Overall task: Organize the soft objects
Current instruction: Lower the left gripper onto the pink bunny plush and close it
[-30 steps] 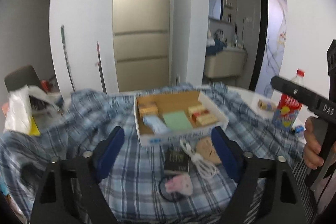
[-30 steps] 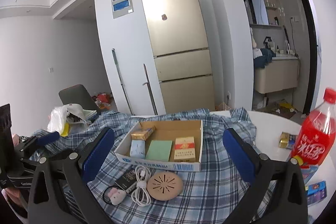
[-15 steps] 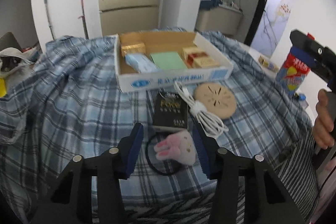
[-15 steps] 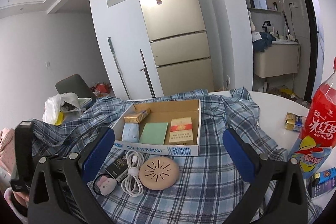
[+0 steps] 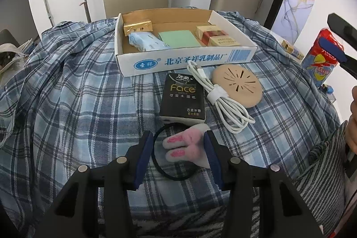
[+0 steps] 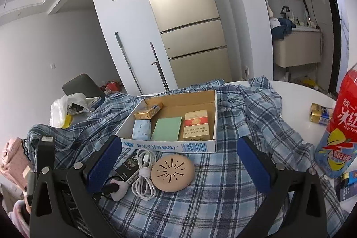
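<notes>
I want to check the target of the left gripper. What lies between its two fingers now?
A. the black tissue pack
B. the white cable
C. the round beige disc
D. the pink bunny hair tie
D: the left gripper straddles the pink bunny hair tie on the plaid cloth.

Open right hand-held gripper (image 6: 178, 162) above beige disc (image 6: 172, 172), white cable (image 6: 144, 175), cardboard tray (image 6: 169, 146)

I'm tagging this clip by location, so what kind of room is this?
Most likely a lived-in apartment, a kitchen and dining area. A tall fridge stands against the wall, a round white table is draped with a plaid shirt, and a counter with household clutter shows through a doorway.
</notes>
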